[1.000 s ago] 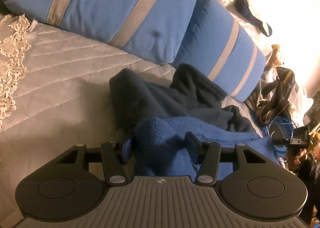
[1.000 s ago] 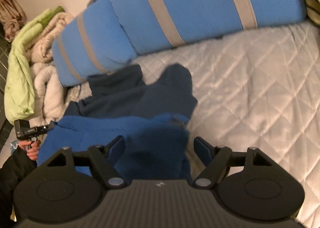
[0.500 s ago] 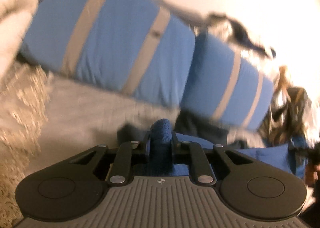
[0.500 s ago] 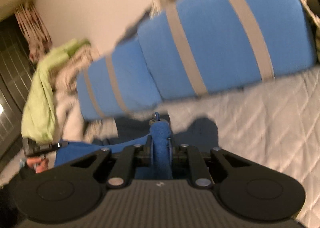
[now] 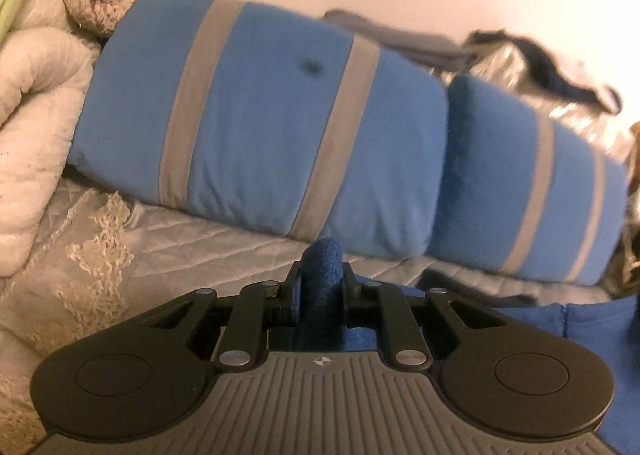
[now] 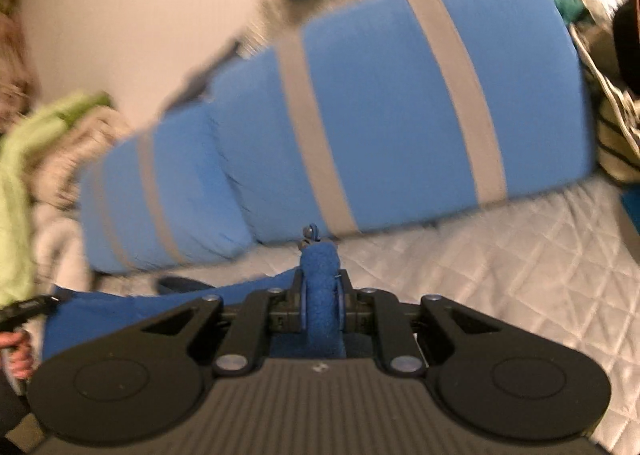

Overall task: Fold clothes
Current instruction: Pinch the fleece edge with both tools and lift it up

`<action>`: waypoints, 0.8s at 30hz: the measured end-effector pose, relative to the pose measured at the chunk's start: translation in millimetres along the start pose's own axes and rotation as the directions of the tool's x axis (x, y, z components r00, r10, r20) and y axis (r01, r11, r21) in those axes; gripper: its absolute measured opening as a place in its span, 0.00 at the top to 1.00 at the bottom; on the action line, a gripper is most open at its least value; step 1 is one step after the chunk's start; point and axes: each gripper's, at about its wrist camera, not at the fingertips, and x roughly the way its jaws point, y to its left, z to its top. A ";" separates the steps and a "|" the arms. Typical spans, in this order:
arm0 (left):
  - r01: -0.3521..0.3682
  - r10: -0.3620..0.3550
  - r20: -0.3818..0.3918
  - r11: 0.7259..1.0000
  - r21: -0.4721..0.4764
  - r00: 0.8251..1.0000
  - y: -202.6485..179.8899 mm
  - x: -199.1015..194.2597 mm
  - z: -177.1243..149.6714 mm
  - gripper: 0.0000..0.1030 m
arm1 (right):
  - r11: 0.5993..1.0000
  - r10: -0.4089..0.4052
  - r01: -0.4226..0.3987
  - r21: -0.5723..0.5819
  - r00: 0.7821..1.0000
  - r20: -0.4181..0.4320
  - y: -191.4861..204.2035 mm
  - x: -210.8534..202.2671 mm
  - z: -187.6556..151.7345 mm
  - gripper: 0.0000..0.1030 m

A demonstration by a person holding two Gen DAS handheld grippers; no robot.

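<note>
Both grippers clamped on the blue fleece now. Left gripper point(image 5: 322, 287) pinching a thick roll of the blue fleece point(image 5: 322, 279); right gripper point(image 6: 322, 295) pinching another bit of same fleece point(image 6: 321, 283), w/ a small zip pull poking up by it. A sec ago: both wide open, low over the fleece lying bunched on the bed. Then snapped shut, then lifted, so views now tip up to the blue pillows point(image 5: 256, 119) & wall. Right view blurry, so prob. moving fast.

Fleece now: two spots up in the grippers, rest sagging below, stretched across btw the two, over the quilt point(image 6: 500, 255). Dark cloth only just peeking out below the pillows.

Means for the job: fleece caught at two spots & off the bed, good for shaking flat or laying out. Which fold stage, can't tell.
</note>
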 end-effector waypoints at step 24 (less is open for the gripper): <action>-0.018 0.013 0.066 0.998 0.062 0.998 -1.0 -12.9 -5.3 0.83 | 0.991 -0.077 0.080 -0.109 0.997 0.026 16.4 13.7 -7.4 0.86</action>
